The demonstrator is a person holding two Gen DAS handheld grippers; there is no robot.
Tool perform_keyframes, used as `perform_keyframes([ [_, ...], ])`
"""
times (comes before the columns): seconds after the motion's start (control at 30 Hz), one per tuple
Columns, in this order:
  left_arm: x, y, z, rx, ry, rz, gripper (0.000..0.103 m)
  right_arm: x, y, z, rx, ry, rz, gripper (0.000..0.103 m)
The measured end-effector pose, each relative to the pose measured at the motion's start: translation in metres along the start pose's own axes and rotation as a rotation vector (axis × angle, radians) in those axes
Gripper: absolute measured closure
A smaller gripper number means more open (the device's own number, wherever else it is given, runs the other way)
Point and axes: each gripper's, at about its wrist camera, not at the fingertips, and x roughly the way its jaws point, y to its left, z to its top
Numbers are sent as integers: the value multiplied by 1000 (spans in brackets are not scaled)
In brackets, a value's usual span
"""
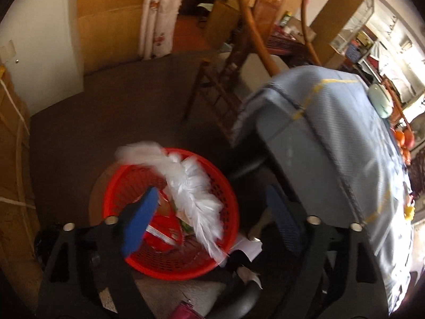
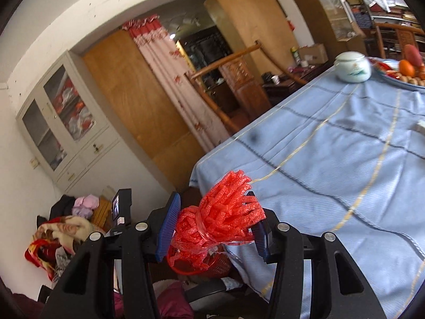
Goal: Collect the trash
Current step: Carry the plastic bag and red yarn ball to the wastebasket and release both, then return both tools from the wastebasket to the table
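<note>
Below, left gripper [image 1: 212,218] jaws spread, white foam netting [image 1: 194,186] over red basket [image 1: 159,263], right gripper [image 2: 212,228] jaws pinching red foam netting [image 2: 225,212]

A brown floor [image 1: 111,111] carries a red mesh basket [image 1: 212,260] at six o'clock of the left wrist view. At three o'clock stands a table under a blue cloth [image 2: 332,164]; on it, toward one o'clock, sit a white lidded jar [image 2: 352,67] and a plate of fruit [image 2: 406,82].
</note>
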Motion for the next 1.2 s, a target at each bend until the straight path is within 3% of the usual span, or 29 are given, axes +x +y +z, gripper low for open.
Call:
perform_keyframes([
  [0.23,-8,4,2,3,-13,22,15,38,8,0,-25,79,44,53],
  [0.37,-37,-3,-1,18,-97,95,14,64,24,4,-62,131,95,53],
  [0.43,-58,3,-10,18,-167,164,7,79,34,6,-77,156,129,53],
  [0.57,-72,30,-19,-45,-243,273,7,120,64,1,-115,225,184,52],
  [0.77,-66,72,-11,-183,-269,259,7,188,100,-26,-188,346,170,50],
  [0.83,-60,78,-10,-210,-264,262,7,210,106,-35,-207,385,147,45],
  [0.97,-42,81,-14,-229,-208,226,7,239,110,-46,-225,430,113,27],
  [1.2,-17,77,-17,-199,-138,249,7,249,99,-45,-201,443,88,26],
])
